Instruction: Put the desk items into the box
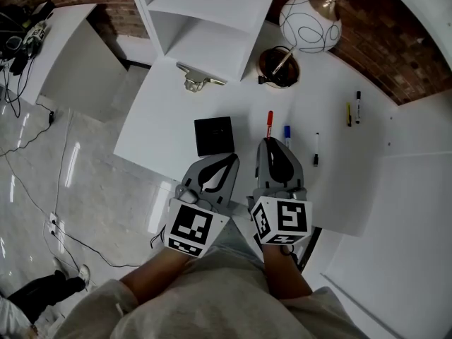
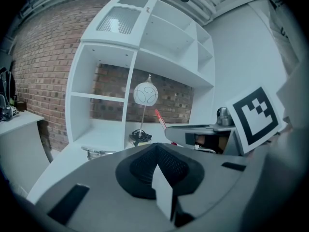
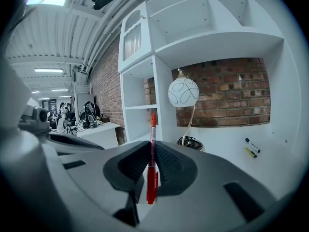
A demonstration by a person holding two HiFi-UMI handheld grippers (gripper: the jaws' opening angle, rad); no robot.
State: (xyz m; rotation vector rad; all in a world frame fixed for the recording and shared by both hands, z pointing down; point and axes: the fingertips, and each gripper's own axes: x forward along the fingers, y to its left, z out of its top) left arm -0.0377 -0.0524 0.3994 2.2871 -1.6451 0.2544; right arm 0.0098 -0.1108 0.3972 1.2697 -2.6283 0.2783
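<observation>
My right tool point(image 3: 150, 151) pinches one red pen point(image 1: 269, 119), its rear hidden under the jaws from above. My left tool point(image 2: 157, 153) is pressed together, empty. Four more pens point(image 1: 316, 149) lie on the surface point(image 1: 162, 126), right of one black box point(image 1: 214, 135).

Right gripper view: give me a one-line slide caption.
Right tool clamps a red pen that points toward the globe lamp and white shelves.

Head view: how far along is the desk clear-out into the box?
Done: nothing visibly boxed; what is inside the black box can't be told. In hand: right tongs shut on the red pen; left tongs closed, holding nothing I can name. Left: blue pen, black pen, yellow marker and black marker lie on the desk.
</observation>
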